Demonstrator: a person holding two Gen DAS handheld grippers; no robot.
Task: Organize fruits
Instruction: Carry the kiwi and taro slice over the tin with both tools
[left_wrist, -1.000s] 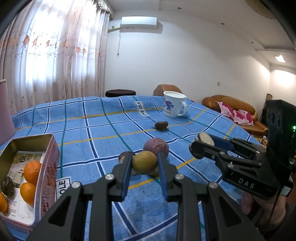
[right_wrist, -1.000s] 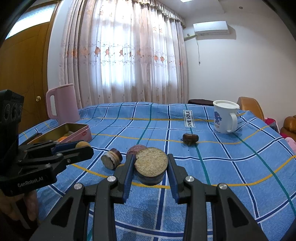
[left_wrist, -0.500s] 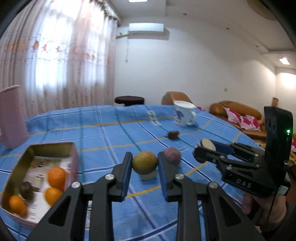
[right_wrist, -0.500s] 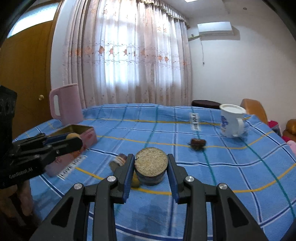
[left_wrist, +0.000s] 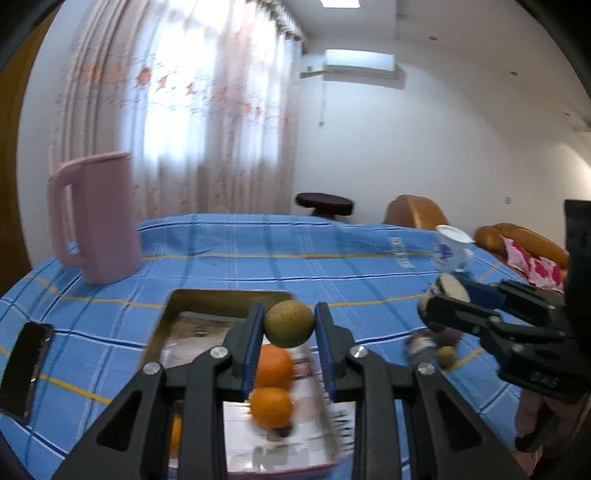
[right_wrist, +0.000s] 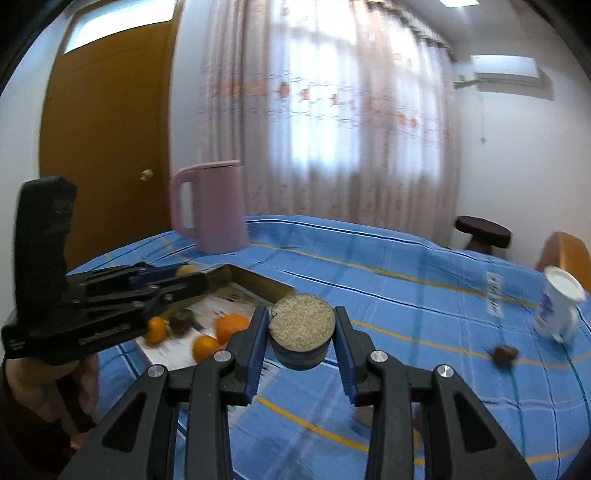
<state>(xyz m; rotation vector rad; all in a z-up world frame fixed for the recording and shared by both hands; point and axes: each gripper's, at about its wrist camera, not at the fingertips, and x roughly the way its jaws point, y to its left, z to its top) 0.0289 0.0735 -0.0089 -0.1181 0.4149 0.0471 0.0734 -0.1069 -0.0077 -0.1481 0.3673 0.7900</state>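
Note:
My left gripper (left_wrist: 289, 328) is shut on a yellow-green round fruit (left_wrist: 289, 323) and holds it above the open metal tin (left_wrist: 207, 297). The tin holds several oranges (left_wrist: 272, 366) and a dark fruit (right_wrist: 183, 319). My right gripper (right_wrist: 301, 328) is shut on a dark cut fruit half with a pale grainy face (right_wrist: 302, 319), held above the blue cloth just right of the tin (right_wrist: 258, 280). It also shows in the left wrist view (left_wrist: 443, 295). A few small fruits (left_wrist: 439, 347) lie on the cloth below it.
A pink jug (left_wrist: 96, 218) stands behind the tin. A black phone (left_wrist: 26, 365) lies at the left. A white mug (right_wrist: 560, 305) and a small dark fruit (right_wrist: 504, 354) sit at the far right. The blue checked cloth (right_wrist: 406, 295) covers the table.
Both grippers have swung left with their fruit. The left one lifted the yellow-green fruit from the cloth to above the tin. The right one follows, still holding the cut half.

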